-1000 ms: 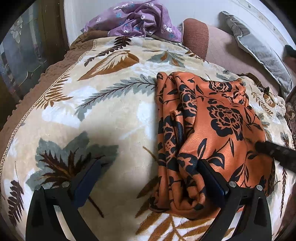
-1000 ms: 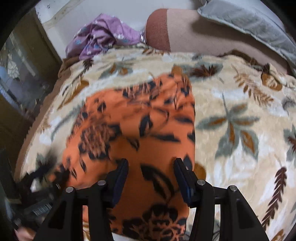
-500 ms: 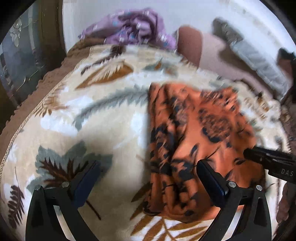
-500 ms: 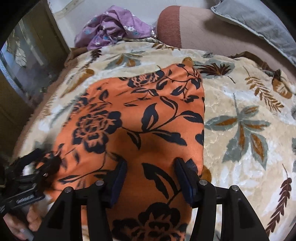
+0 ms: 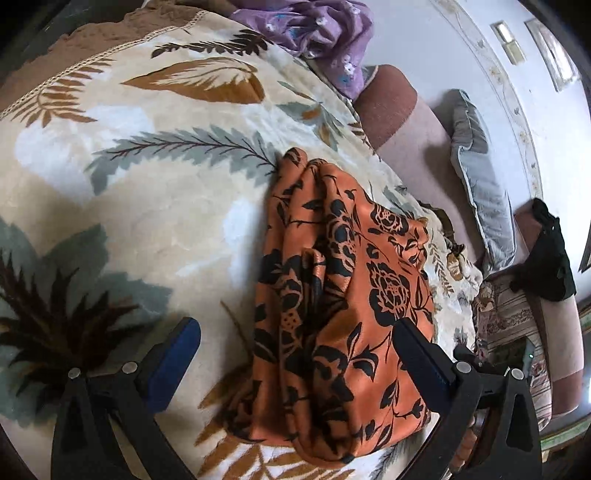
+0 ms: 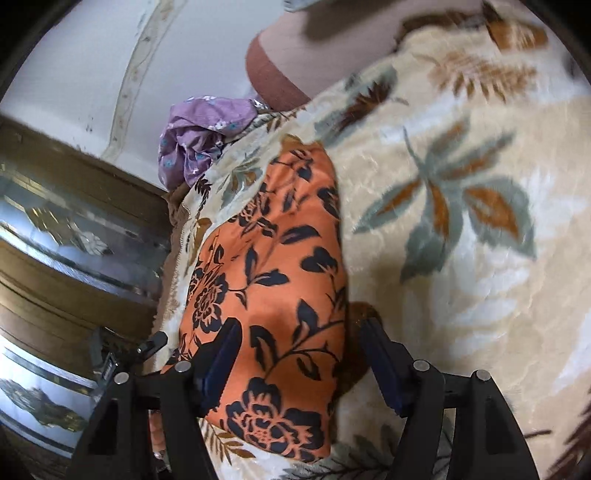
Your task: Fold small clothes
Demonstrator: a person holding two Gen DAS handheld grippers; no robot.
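Note:
An orange garment with black flowers (image 5: 343,295) lies folded into a long narrow bundle on the leaf-patterned blanket (image 5: 147,206). My left gripper (image 5: 299,350) hovers over its near end, open wide, with the bundle's left folds between the fingers and the right finger (image 5: 421,362) above the cloth. In the right wrist view the same garment (image 6: 280,266) runs away from my right gripper (image 6: 301,350). Its jaws are opening, straddling the near end, and the pads do not press on the cloth. The left finger (image 6: 221,354) overlaps the fabric.
A crumpled purple garment (image 5: 317,33) lies at the blanket's far edge beside a brown bolster (image 5: 391,107). A grey pillow (image 5: 480,177) and a black cloth (image 5: 546,254) sit to the right. A wood-framed glass cabinet (image 6: 66,236) stands past the blanket's left edge.
Both grippers have rolled and shifted, so each view is tilted. The right gripper's jaws have widened over the garment. The right gripper's tip has left the left wrist view.

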